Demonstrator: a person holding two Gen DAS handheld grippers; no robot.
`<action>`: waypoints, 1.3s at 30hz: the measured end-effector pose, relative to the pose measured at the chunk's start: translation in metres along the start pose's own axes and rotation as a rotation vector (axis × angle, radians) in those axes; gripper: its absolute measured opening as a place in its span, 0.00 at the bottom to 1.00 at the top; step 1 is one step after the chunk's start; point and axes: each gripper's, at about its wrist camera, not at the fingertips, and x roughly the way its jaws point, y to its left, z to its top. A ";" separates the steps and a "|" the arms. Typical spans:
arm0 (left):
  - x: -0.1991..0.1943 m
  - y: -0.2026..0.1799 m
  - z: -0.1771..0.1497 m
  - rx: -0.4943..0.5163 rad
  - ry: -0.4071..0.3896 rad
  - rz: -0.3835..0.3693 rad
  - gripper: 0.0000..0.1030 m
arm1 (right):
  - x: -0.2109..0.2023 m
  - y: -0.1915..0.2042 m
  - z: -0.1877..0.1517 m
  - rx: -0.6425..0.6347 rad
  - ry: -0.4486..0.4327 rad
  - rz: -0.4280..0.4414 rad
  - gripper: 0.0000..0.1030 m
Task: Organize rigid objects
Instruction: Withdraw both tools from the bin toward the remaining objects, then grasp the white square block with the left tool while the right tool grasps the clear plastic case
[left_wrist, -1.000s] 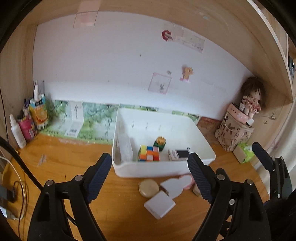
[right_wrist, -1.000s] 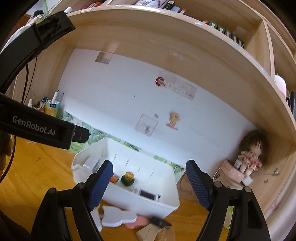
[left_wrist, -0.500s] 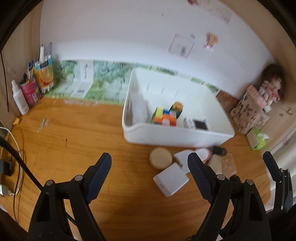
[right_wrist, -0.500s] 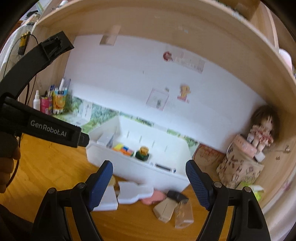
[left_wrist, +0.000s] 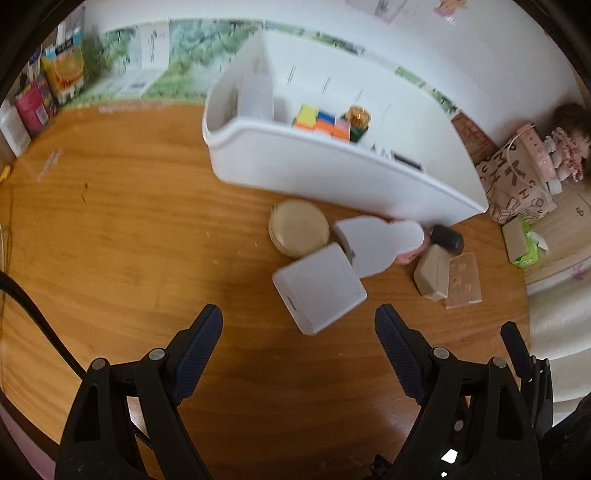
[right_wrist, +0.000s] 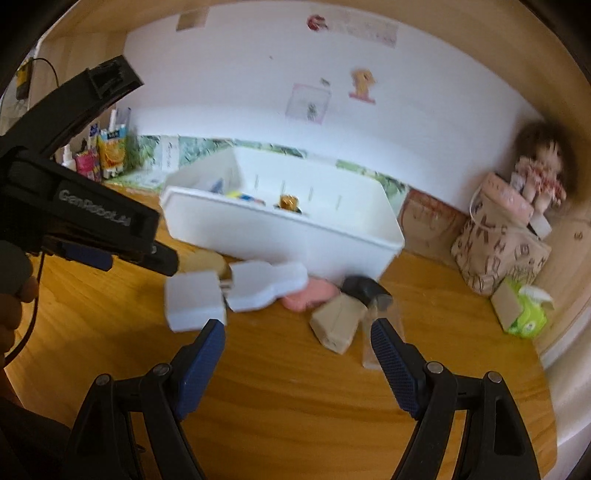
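Observation:
A white bin (left_wrist: 332, 166) (right_wrist: 280, 236) on the wooden desk holds a colourful cube (left_wrist: 323, 122), a small gold-topped jar (left_wrist: 357, 116) and a small dark-screened device (left_wrist: 406, 160). In front of it lie a white square box (left_wrist: 317, 291) (right_wrist: 194, 301), a round tan compact (left_wrist: 298, 227), a white bottle-shaped piece (left_wrist: 376, 240) (right_wrist: 266, 288) over a pink item (right_wrist: 310, 295), a beige bottle with black cap (left_wrist: 434, 266) (right_wrist: 345, 317) and a clear case (left_wrist: 463, 284). My left gripper (left_wrist: 298, 332) is open just short of the white box. My right gripper (right_wrist: 297, 343) is open near the beige bottle.
Cartons and bottles (left_wrist: 48, 85) stand at the back left corner. A patterned bag (right_wrist: 498, 251) with a doll (right_wrist: 541, 173) and a green tissue pack (right_wrist: 524, 314) are at the right. The desk's front right edge (right_wrist: 550, 373) is close. The left gripper's body (right_wrist: 74, 210) fills the right view's left.
Both grippers have tilted down and moved closer to the desk, so the loose items in front of the bin now lie just beyond the fingertips. Both stay open.

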 end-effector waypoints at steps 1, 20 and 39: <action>0.002 -0.002 -0.001 -0.009 0.010 0.008 0.84 | 0.002 -0.005 0.000 0.001 0.004 0.002 0.79; 0.044 -0.026 0.002 -0.318 0.090 0.085 0.84 | 0.054 -0.076 0.000 -0.055 0.119 0.170 0.79; 0.067 -0.008 0.018 -0.502 0.096 0.125 0.83 | 0.105 -0.099 -0.009 -0.007 0.202 0.394 0.79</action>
